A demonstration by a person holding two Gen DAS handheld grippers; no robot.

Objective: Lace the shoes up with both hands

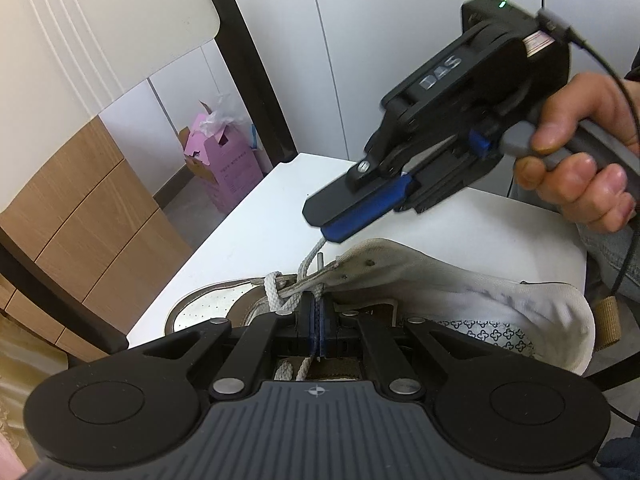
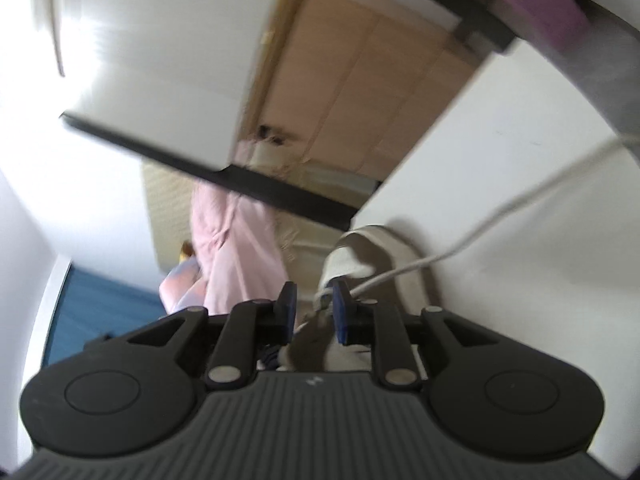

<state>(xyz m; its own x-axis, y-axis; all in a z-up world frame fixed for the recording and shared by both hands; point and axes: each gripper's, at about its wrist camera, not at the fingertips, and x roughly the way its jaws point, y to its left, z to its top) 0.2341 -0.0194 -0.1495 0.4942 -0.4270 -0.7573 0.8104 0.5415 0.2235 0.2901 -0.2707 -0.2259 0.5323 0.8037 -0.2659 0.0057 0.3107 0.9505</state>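
A white shoe (image 1: pixel 440 280) lies on the white table (image 1: pixel 248 220), toe to the left in the left wrist view. My left gripper (image 1: pixel 317 308) is shut on a white lace (image 1: pixel 310 260) just above the eyelets. The lace rises from there to the tip of my right gripper (image 1: pixel 320 226), which a hand (image 1: pixel 580 160) holds above the shoe. In the blurred right wrist view the right gripper (image 2: pixel 314 300) has its blue pads apart over the shoe (image 2: pixel 380 248). The lace (image 2: pixel 480 232) runs in from the right and ends against the right-hand pad, not clamped between the two.
A pink carton (image 1: pixel 228 164) stands on the floor beyond the table's far edge, beside a wooden cabinet (image 1: pixel 80 208). A white chair back (image 1: pixel 100 20) with a black frame rises at the left. A person in a pink garment (image 2: pixel 232 240) is beyond the table.
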